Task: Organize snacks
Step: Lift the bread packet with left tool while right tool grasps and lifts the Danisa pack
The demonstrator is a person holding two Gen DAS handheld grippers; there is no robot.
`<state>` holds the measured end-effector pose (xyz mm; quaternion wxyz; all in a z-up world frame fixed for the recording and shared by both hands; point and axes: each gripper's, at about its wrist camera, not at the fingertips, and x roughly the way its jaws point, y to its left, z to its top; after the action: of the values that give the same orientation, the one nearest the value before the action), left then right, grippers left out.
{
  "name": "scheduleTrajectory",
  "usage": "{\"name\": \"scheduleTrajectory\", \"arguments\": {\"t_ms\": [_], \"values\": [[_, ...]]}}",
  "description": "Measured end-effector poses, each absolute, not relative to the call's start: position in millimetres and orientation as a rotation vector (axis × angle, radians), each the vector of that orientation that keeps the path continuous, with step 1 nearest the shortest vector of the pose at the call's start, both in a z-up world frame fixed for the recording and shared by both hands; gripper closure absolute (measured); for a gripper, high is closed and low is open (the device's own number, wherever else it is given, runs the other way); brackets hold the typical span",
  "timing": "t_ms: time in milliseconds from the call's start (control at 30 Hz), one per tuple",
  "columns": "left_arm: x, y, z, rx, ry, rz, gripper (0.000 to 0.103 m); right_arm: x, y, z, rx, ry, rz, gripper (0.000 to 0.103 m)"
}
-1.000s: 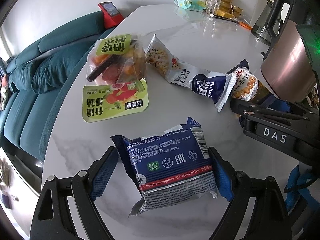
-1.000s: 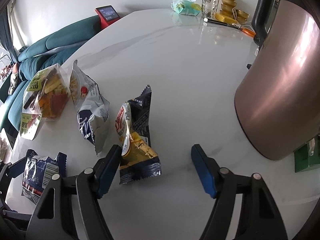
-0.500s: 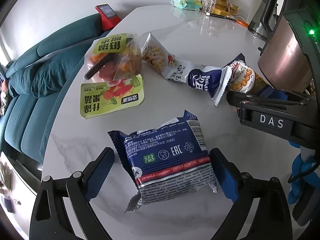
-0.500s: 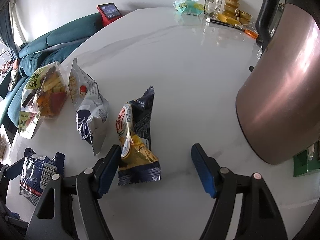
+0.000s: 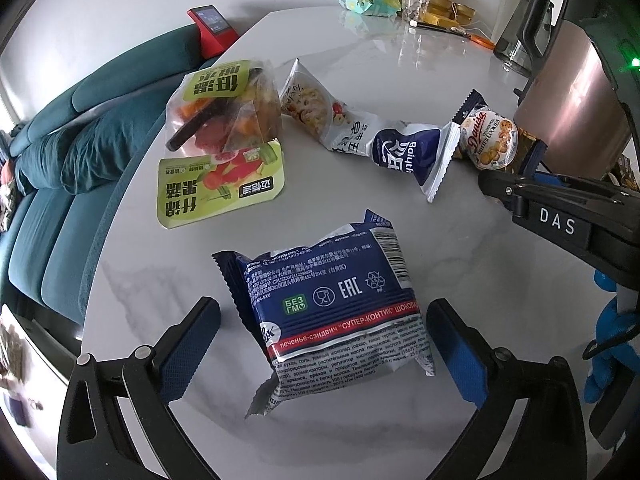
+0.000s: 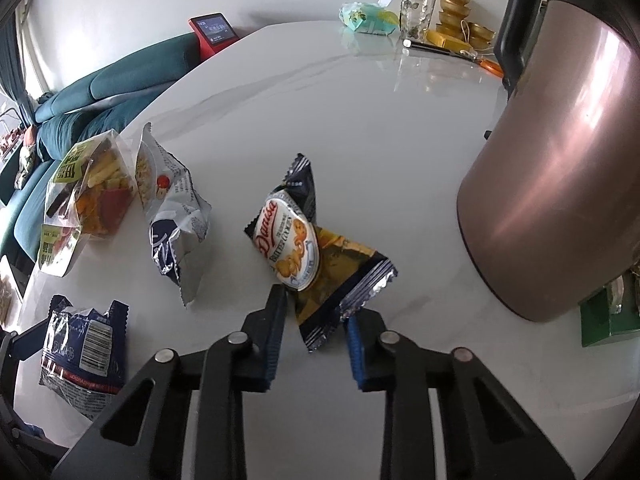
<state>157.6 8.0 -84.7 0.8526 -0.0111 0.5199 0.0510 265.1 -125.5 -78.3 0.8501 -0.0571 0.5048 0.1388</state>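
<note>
Several snack packs lie on the white marble table [image 6: 360,128]. My left gripper [image 5: 320,344] is open, its blue pads on either side of a dark blue Russian biscuit pack [image 5: 332,304], apart from it. My right gripper [image 6: 316,320] has closed on the near end of the Danisa butter cookie pack [image 6: 304,252], which is tilted up. A white-and-navy nut pack [image 5: 384,144] and a green-labelled dried fruit bag [image 5: 224,120] lie further left. The biscuit pack also shows in the right wrist view [image 6: 84,348].
A large copper-coloured kettle [image 6: 560,168] stands at the right, close to the cookie pack. Gold bowls [image 6: 460,20], a glass [image 6: 416,12] and a wipes pack [image 6: 364,16] sit at the far edge. A teal sofa [image 5: 80,152] runs along the table's left.
My right gripper has closed from wide open onto the Danisa pack, which has turned and tilted up. My left gripper stays open around the biscuit pack and has drawn back slightly.
</note>
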Motion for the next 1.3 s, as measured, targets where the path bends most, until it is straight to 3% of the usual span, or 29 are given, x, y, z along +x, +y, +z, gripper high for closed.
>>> {"name": "scheduleTrajectory", "arguments": {"t_ms": [400, 467, 533, 767, 1300], "values": [[153.6, 6.7, -85.2, -0.003, 1.066, 0.073, 0.003, 253.0, -129.3, -78.3, -0.112, 1.043, 0.295, 0.103], [151.8, 6.6, -84.2, 0.005, 1.049, 0.061, 0.009, 250.8, -129.9, -77.8, -0.108, 1.036, 0.301, 0.103], [148.4, 5.7, -81.1, 0.012, 1.024, 0.046, 0.029, 248.9, -131.8, -77.4, -0.103, 1.03, 0.308, 0.103], [145.6, 4.4, -77.1, 0.019, 0.989, 0.025, 0.049, 244.8, -134.2, -76.6, -0.082, 1.016, 0.346, 0.103], [143.7, 7.0, -75.3, 0.002, 0.96, -0.023, 0.05, 234.0, -142.6, -73.1, -0.041, 0.994, 0.357, 0.103]]}}
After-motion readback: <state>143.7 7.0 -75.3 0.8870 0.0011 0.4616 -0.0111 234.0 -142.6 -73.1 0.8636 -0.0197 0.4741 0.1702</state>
